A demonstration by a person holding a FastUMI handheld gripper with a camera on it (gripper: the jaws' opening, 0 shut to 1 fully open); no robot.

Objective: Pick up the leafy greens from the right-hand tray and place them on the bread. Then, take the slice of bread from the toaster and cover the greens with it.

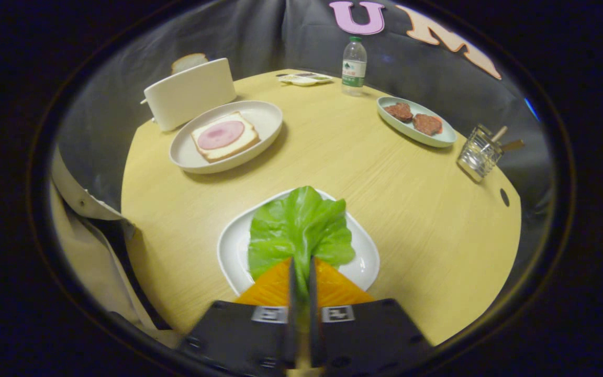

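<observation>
A green lettuce leaf (297, 228) lies over a white tray (231, 248) just ahead of my fingers. My gripper (301, 264) is shut on the leaf's near stem, with both fingers pressed together on it. Beyond, to the left, a slice of bread topped with pink ham (224, 136) rests on a round white plate (265, 112). Behind that plate stands a white toaster (189, 93) with a slice of bread (188, 61) sticking up out of it.
A pale green plate (445, 139) with two meat patties sits at the far right. A water bottle (354, 65) and a small dish (304, 79) stand at the back. A wire holder (480, 153) with utensils is by the table's right edge. A person's sleeve (84, 201) is at the left.
</observation>
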